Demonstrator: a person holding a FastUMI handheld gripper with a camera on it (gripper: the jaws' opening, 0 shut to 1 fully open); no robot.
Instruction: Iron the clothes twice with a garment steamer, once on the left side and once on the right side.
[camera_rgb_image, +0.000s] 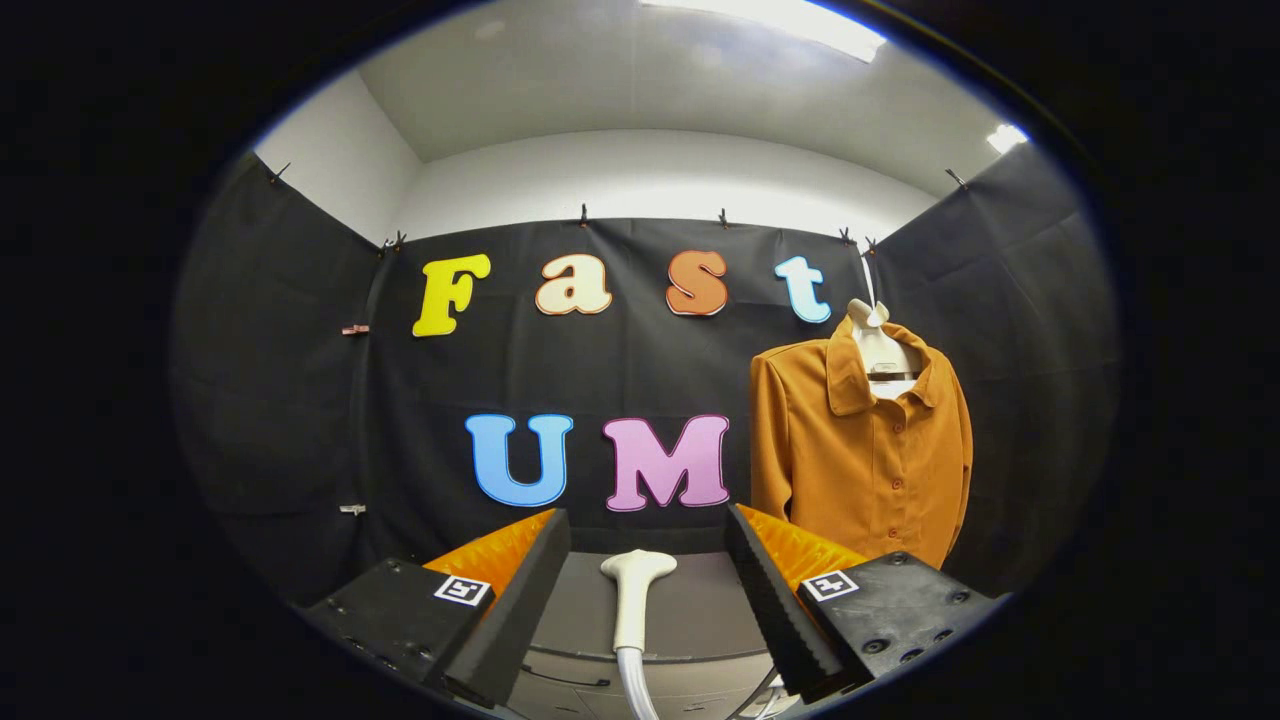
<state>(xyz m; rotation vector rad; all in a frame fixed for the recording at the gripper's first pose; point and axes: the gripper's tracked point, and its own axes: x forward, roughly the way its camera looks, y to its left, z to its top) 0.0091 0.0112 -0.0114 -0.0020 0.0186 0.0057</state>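
Note:
A white garment steamer head (634, 598) stands upright on its hose between my fingers, a little ahead of them and touching neither. My gripper (648, 530) is open, with a wide gap from the left finger (520, 600) to the right finger (765, 590). An orange-brown button shirt (860, 450) hangs on a white hanger (880, 345) against the black booth wall, beyond my right finger and off to the right.
A grey table top (690, 610) lies under the steamer head, and its front edge runs just below my fingers. Black cloth walls close the booth at the back and on both sides. A ceiling light (790, 20) shines above.

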